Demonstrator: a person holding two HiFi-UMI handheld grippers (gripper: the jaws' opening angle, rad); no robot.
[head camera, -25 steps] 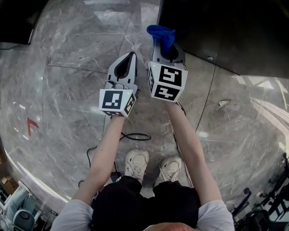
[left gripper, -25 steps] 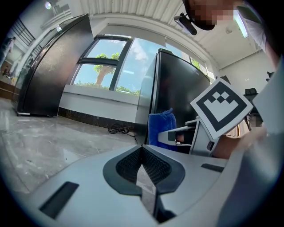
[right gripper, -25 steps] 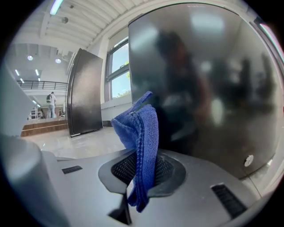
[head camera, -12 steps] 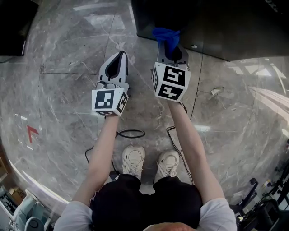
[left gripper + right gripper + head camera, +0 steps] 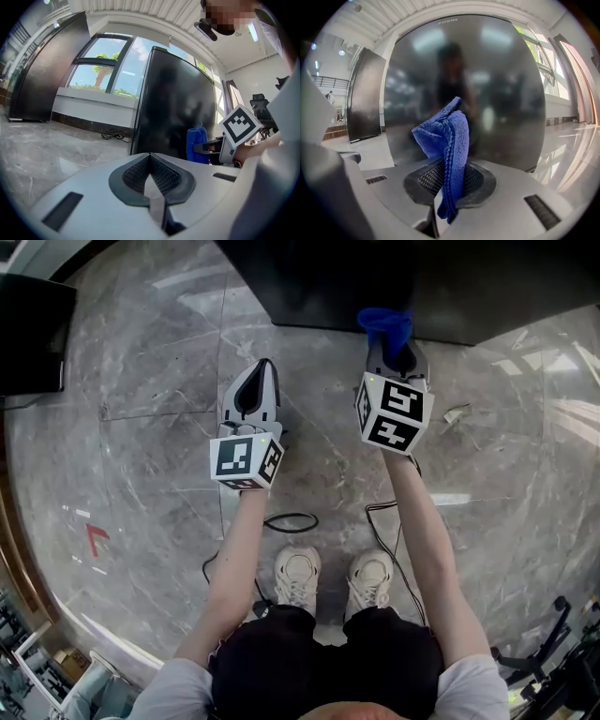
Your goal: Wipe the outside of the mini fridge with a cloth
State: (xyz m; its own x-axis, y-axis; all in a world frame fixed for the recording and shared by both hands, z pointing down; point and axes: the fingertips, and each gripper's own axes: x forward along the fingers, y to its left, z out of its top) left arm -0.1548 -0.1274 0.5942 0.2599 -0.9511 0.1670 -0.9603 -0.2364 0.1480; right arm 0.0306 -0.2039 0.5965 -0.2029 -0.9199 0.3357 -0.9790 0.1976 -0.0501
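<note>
A black mini fridge [image 5: 375,282] stands on the floor at the top of the head view; its glossy door [image 5: 478,93] fills the right gripper view and its side [image 5: 178,112] shows in the left gripper view. My right gripper [image 5: 396,345] is shut on a blue cloth [image 5: 384,322], which sticks up from the jaws [image 5: 447,140] right in front of the door. The cloth [image 5: 197,144] also shows to the right in the left gripper view. My left gripper [image 5: 261,381] hangs left of it, shut and empty, short of the fridge.
The floor [image 5: 141,456] is grey marble tile. A dark cabinet [image 5: 33,334] stands at the left edge. Black cables [image 5: 286,521] lie by the person's white shoes [image 5: 298,579]. A small scrap [image 5: 457,413] lies right of the right gripper. A tall dark unit [image 5: 47,70] stands left.
Both grippers have moved forward and rightward toward the fridge. The cloth now sits against the fridge's front edge in the head view. Neither gripper changed its state.
</note>
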